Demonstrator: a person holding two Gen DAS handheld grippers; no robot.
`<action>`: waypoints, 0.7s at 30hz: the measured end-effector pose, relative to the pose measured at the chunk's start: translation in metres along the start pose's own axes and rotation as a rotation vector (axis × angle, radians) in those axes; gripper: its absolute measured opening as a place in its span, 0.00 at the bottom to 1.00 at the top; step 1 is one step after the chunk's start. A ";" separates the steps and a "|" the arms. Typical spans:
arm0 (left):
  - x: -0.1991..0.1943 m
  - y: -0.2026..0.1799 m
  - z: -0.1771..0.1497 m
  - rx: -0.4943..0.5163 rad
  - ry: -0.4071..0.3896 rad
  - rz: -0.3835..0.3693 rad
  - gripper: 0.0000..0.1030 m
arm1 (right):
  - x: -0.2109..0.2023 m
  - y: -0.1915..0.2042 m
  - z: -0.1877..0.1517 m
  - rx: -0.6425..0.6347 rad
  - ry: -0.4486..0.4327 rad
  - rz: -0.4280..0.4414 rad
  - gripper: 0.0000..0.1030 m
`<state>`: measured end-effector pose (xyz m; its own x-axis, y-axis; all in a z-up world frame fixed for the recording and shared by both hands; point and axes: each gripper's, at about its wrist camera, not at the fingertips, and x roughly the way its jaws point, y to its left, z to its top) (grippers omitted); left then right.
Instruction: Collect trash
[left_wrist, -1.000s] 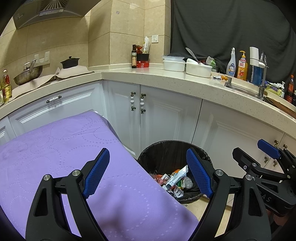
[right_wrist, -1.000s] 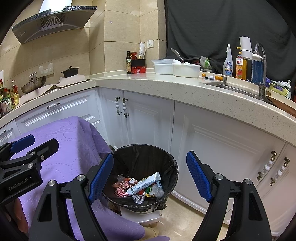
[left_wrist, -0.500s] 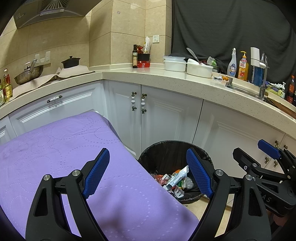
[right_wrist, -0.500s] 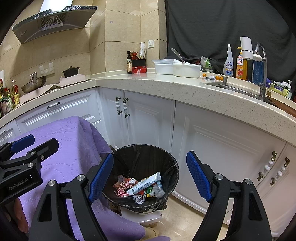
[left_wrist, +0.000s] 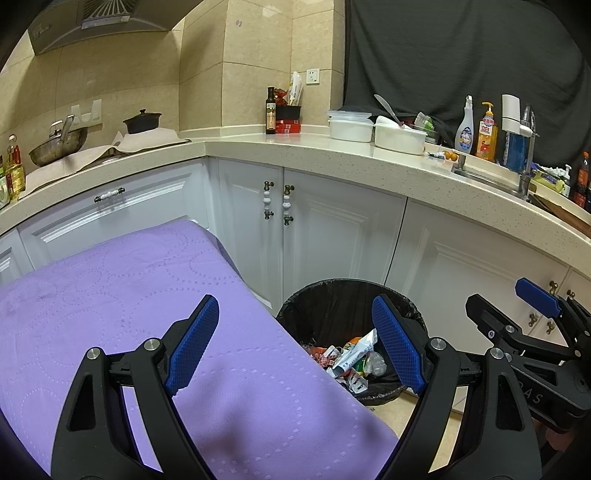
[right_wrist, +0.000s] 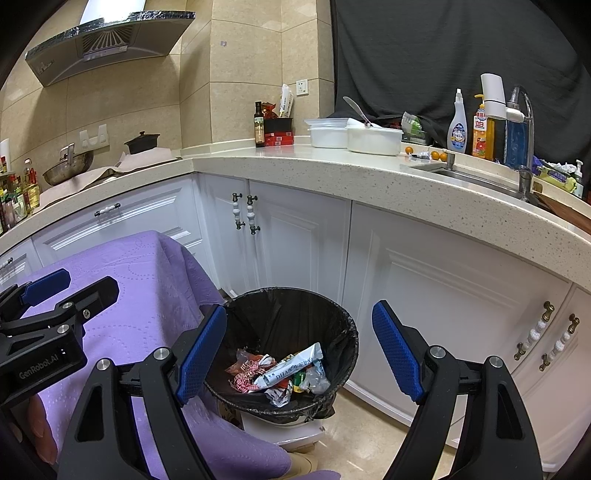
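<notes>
A bin with a black liner (right_wrist: 343, 332) stands on the floor by the white cabinets and holds several wrappers and bits of trash (right_wrist: 284, 373). It also shows in the left wrist view (left_wrist: 332, 295), with the trash (left_wrist: 351, 358) inside. My left gripper (left_wrist: 295, 343) is open and empty above the purple cloth (left_wrist: 129, 295). My right gripper (right_wrist: 299, 350) is open and empty above the bin. Each gripper shows at the edge of the other's view.
A curved stone countertop (right_wrist: 332, 173) carries white containers (right_wrist: 354, 136), bottles, a sink (right_wrist: 472, 177) and a wok (right_wrist: 66, 170). White cabinet doors (right_wrist: 295, 240) stand behind the bin. The purple cloth (right_wrist: 147, 288) hangs down left of the bin.
</notes>
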<state>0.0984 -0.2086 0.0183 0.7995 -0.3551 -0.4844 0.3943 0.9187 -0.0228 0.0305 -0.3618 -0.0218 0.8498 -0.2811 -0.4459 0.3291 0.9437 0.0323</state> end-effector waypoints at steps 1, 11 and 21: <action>0.000 0.000 0.000 0.000 0.000 0.001 0.80 | 0.000 0.000 0.000 0.000 0.000 0.001 0.76; 0.000 -0.001 -0.001 0.001 -0.002 0.008 0.87 | 0.001 0.000 0.001 0.000 0.000 0.000 0.76; 0.002 -0.002 0.000 0.001 0.000 -0.008 0.93 | 0.001 0.000 0.001 -0.001 0.001 0.002 0.77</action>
<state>0.0994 -0.2108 0.0180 0.7963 -0.3620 -0.4846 0.4008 0.9158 -0.0255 0.0319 -0.3622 -0.0218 0.8499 -0.2790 -0.4471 0.3270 0.9445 0.0322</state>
